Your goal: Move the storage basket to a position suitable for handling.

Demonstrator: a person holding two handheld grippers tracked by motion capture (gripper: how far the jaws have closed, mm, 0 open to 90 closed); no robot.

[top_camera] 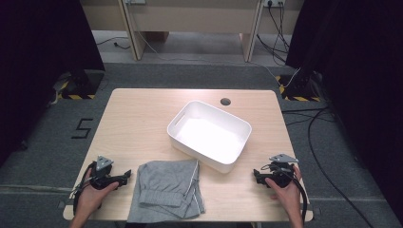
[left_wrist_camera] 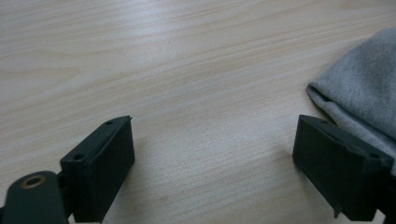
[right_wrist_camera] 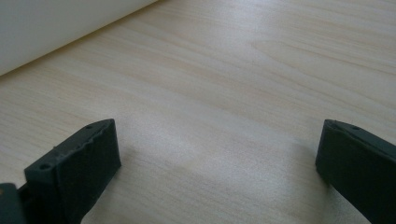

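Observation:
Folded grey shorts [top_camera: 168, 189] lie at the near edge of the wooden table [top_camera: 138, 123], between the two hands. An empty white bin [top_camera: 209, 135] stands behind them, near the table's middle. My left gripper [top_camera: 127, 176] rests low on the table just left of the shorts, jaws wide apart with bare wood between them; in the left gripper view [left_wrist_camera: 215, 140] the shorts' hem [left_wrist_camera: 359, 98] lies beside the right jaw. My right gripper [top_camera: 256, 175] sits near the front right corner, open over bare wood [right_wrist_camera: 217, 140], with the bin's wall [right_wrist_camera: 51, 28] at upper left.
A round cable hole [top_camera: 225, 101] is in the table behind the bin. Cables [top_camera: 313, 133] run across the floor to the right. Dark curtains hang at both sides, and a desk frame [top_camera: 190, 23] stands beyond the table.

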